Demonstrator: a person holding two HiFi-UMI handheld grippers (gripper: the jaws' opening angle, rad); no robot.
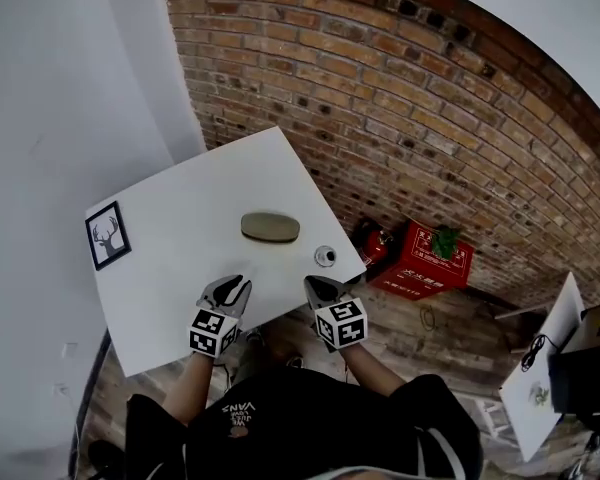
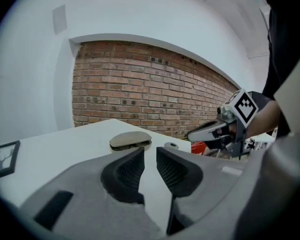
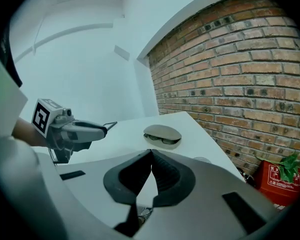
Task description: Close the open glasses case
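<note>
The tan, oval hard-shell glasses case (image 1: pixel 270 227) lies on the white square bench (image 1: pixel 180 203), ahead of both sets of jaws and apart from them, roughly midway between the two lines they point along. From the right gripper view its lid sits low over the base, with a thin dark slit along the near edge. The left gripper (image 1: pixel 238 285) hovers over the near part of the bench with its jaws a narrow gap apart and nothing between them; the case shows just beyond and slightly left of their tips. The right gripper (image 1: pixel 313 285) has its jaws pressed together tip to tip, empty, with the case straight ahead past them. A small round silver object (image 1: pixel 325 256) rests on the bench beyond the right jaws, beside the case. A black-framed deer picture (image 1: pixel 108 235) lies far off to the left of the left jaws.
</note>
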